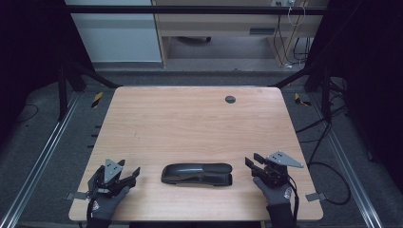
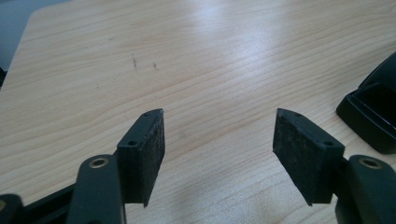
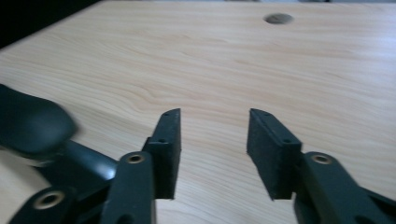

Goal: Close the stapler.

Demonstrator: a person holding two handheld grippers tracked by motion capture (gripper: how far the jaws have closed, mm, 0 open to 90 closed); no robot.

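Note:
A long black stapler-like object point(image 1: 196, 174) lies flat near the front edge of the wooden table point(image 1: 190, 123), between my two grippers. My left gripper point(image 1: 129, 167) rests at the table's front left, apart from the object's left end. In the left gripper view its jaws stand open point(image 2: 219, 116) over bare wood, with the black object point(image 2: 373, 116) at the right edge. My right gripper point(image 1: 252, 160) sits at the front right, a short way from the object's right end. Its jaws are open point(image 3: 213, 114) with nothing between them, and the black object point(image 3: 32, 126) shows blurred at the left.
A round dark cable hole point(image 1: 230, 99) sits in the table's far right part, also seen as the hole point(image 3: 278, 18) ahead of my right gripper. Metal rails point(image 1: 43, 156) flank the table on the floor, and cables point(image 1: 328, 171) lie at the right.

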